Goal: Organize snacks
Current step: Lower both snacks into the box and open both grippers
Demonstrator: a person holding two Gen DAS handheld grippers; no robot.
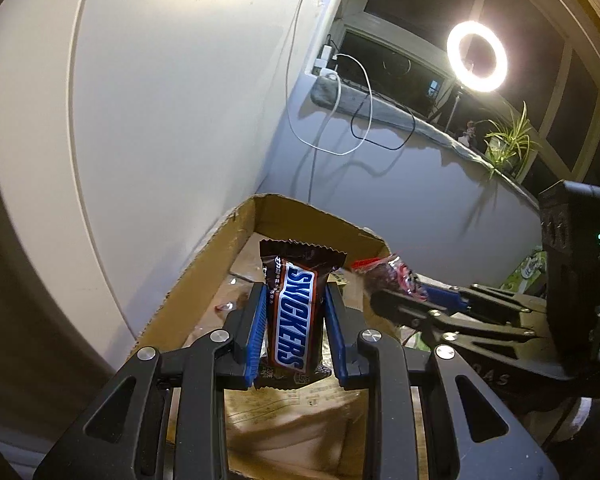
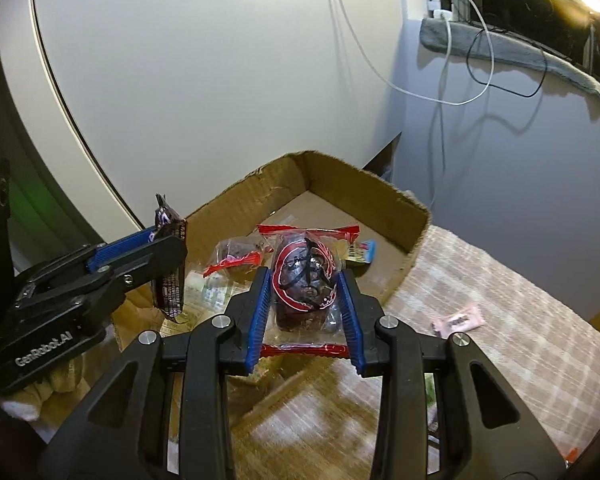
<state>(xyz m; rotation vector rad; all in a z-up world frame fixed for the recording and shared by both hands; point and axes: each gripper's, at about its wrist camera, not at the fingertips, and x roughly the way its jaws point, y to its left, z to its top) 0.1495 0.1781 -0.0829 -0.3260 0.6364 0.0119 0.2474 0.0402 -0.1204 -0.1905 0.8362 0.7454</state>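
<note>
I hold a Snickers bar (image 1: 292, 316) upright across its middle between the fingers (image 1: 256, 336) of my left gripper (image 1: 294, 334), above the near end of an open cardboard box (image 1: 216, 248); it looks light and fairly stiff, with a slick wrapper best pinched on its flat sides. My right gripper (image 2: 306, 312) pinches a soft, crinkly red-and-clear wrapped cake (image 2: 306, 280) over the same box. Inside lie another red-wrapped snack (image 2: 236, 258), a small colourful packet (image 2: 360, 254) and paper, while a pink packet (image 2: 458, 320) rests outside on the checked cloth (image 2: 500, 340).
</note>
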